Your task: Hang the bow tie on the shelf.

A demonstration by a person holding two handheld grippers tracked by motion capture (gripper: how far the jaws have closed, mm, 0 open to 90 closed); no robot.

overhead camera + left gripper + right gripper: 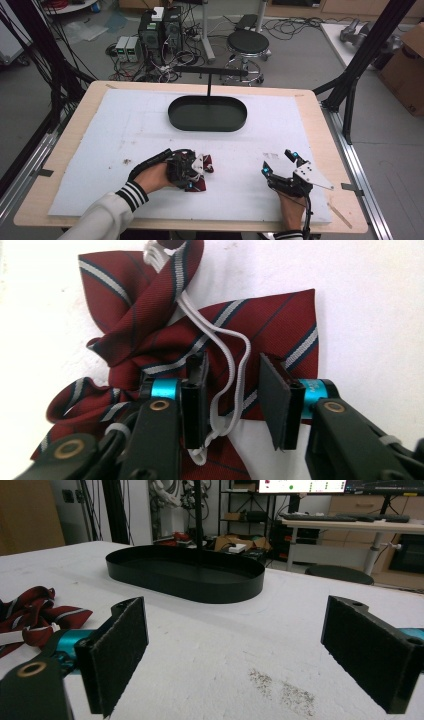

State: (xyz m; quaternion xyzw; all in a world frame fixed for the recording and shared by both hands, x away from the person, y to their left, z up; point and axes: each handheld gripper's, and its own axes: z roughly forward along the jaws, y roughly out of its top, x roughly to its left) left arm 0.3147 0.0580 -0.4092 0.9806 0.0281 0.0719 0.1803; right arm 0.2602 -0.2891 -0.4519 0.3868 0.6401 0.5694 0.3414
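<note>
Left gripper (pixel 232 390) over dark-red striped fabric bow tie (pixel 200 340), astride its white elastic cord (pixel 235 370), not yet clamped; right gripper (pixel 240 650) released, well apart from bow tie.

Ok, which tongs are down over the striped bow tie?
The left tongs: jaws partly closed, straddling the bow tie and its white elastic. The right tongs gape wide over bare table.

Bow tie (pixel 201 175) mostly covered by the left gripper (pixel 186 170) in the high view, its top loop and lower edge cut off in the left gripper view, white elastic (pixel 227 365) partly hidden behind one pad, right forearm cropped at the bottom edge.
</note>
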